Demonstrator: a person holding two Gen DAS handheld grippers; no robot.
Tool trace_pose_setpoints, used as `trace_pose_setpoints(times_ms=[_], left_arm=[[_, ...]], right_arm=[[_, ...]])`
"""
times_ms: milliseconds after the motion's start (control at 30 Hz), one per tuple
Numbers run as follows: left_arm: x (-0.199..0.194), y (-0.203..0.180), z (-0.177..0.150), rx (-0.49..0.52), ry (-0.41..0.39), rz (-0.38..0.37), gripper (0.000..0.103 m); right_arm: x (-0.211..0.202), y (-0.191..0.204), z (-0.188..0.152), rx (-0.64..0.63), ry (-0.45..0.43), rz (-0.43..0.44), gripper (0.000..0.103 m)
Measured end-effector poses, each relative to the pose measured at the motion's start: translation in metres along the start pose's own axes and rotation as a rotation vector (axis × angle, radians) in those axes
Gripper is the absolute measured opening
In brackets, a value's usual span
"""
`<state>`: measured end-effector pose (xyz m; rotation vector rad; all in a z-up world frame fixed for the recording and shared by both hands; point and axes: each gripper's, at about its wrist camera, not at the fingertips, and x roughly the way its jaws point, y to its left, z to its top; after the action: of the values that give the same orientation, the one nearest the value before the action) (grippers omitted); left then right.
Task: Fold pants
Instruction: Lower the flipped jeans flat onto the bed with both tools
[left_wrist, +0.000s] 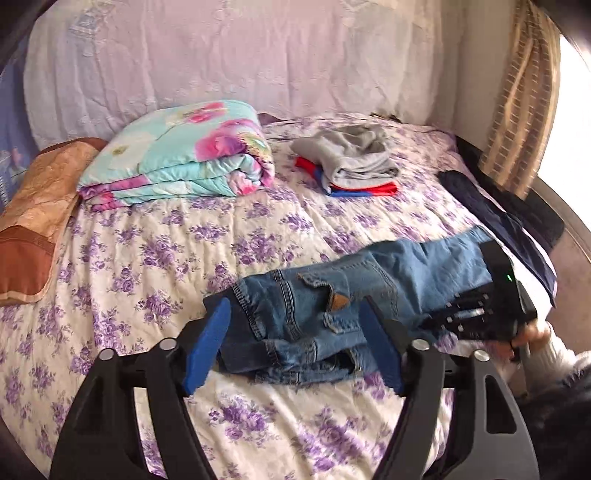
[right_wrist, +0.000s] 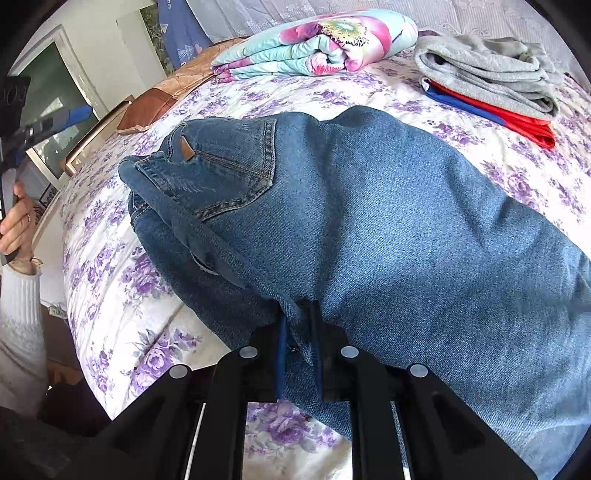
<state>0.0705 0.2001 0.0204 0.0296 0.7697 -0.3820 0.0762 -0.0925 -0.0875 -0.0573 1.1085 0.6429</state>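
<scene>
We see soft daylight from a blown-out window (left_wrist: 576, 110) at far right. Strong fisheye bending and dark vignette at all corners. Right gripper (left_wrist: 491, 295) in the left wrist view is motion-blurred; jeans (right_wrist: 388, 221) weave reads sharp up close.

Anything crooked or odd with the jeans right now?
Yes: the jeans lie bunched and crooked, waistband crumpled near the open left gripper. The right gripper pinches a fold. The folded clothes stack looks tidy.
</scene>
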Motion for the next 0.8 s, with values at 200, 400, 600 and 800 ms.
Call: trace_pose_setpoints(times_ms=[200, 400, 600, 800], left_arm=[[0.070, -0.063, -0.014, -0.161, 0.117, 0.006, 0.065], [0.103, -0.069, -0.047, -0.241, 0.172, 0.049, 0.063], [0.110, -0.073, -0.048, -0.211, 0.185, 0.091, 0.064], [0.105, -0.059, -0.052, -0.263, 0.171, -0.004, 0.064]], right_arm=[[-0.012, 0.008, -0.004, -0.032, -0.028, -0.010, 0.014], [-0.014, 0.012, -0.008, -0.057, -0.027, -0.026, 0.014], [-0.008, 0.017, -0.006, -0.048, -0.031, -0.001, 0.042], [0.002, 0.033, 0.001, -0.104, -0.029, -0.072, 0.041]])
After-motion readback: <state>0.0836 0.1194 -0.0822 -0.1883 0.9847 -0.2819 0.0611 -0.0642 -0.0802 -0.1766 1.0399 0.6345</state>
